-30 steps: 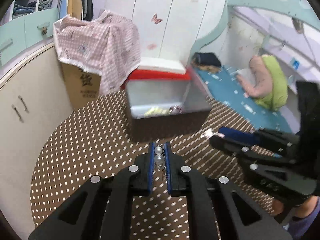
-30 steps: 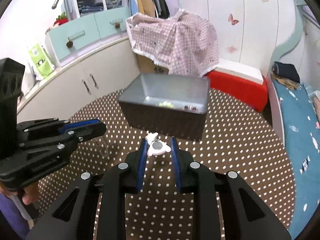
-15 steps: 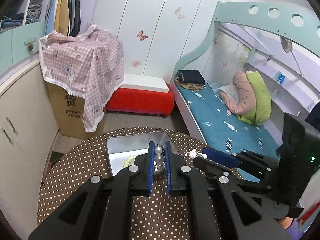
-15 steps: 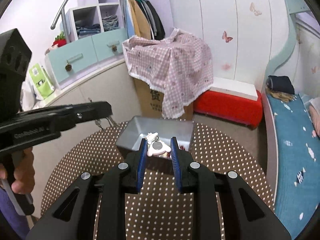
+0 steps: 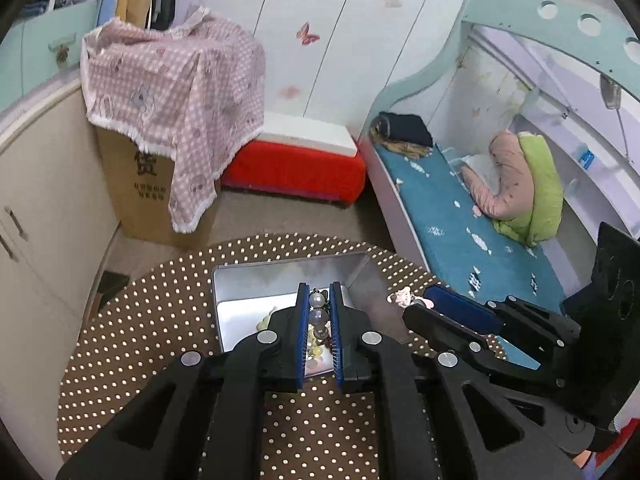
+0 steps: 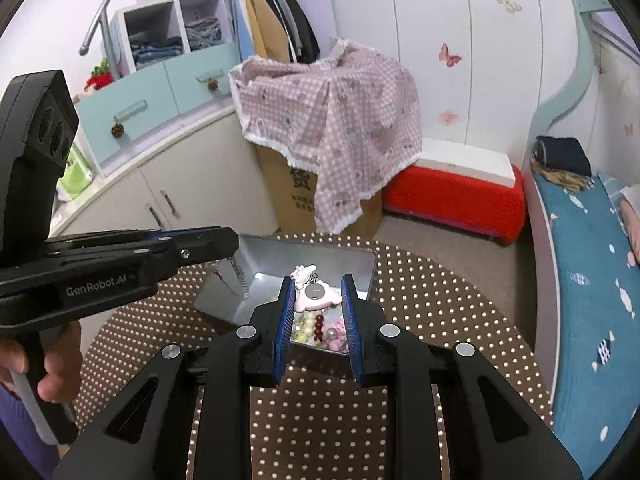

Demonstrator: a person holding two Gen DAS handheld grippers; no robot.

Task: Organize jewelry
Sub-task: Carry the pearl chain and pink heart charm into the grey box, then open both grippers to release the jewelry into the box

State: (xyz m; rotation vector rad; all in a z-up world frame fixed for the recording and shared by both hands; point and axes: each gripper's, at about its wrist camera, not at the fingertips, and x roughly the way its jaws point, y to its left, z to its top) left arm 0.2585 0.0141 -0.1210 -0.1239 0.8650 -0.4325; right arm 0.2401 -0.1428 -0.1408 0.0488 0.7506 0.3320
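Note:
My left gripper (image 5: 319, 300) is shut on a pearl bead string (image 5: 317, 312) and holds it above the open silver metal box (image 5: 256, 280). A thin chain hangs from the left gripper (image 6: 224, 240) in the right wrist view. My right gripper (image 6: 316, 284) is shut on a pink charm with a round silver disc (image 6: 316, 294), also above the box (image 6: 360, 264). Beads and other jewelry (image 6: 320, 328) lie in the box bottom. The right gripper (image 5: 416, 306) shows beside the left one, its charm (image 5: 402, 296) at the tip.
The box stands on a round brown polka-dot table (image 6: 440, 320). Behind are a cardboard box under pink checked cloth (image 6: 332, 120), a red bench (image 6: 452, 196), cabinets (image 6: 180, 184) on the left and a blue bed (image 6: 592, 280) on the right.
Both grippers have risen and moved forward from table height before the box to above it, still holding their pieces. I now look down into the box.

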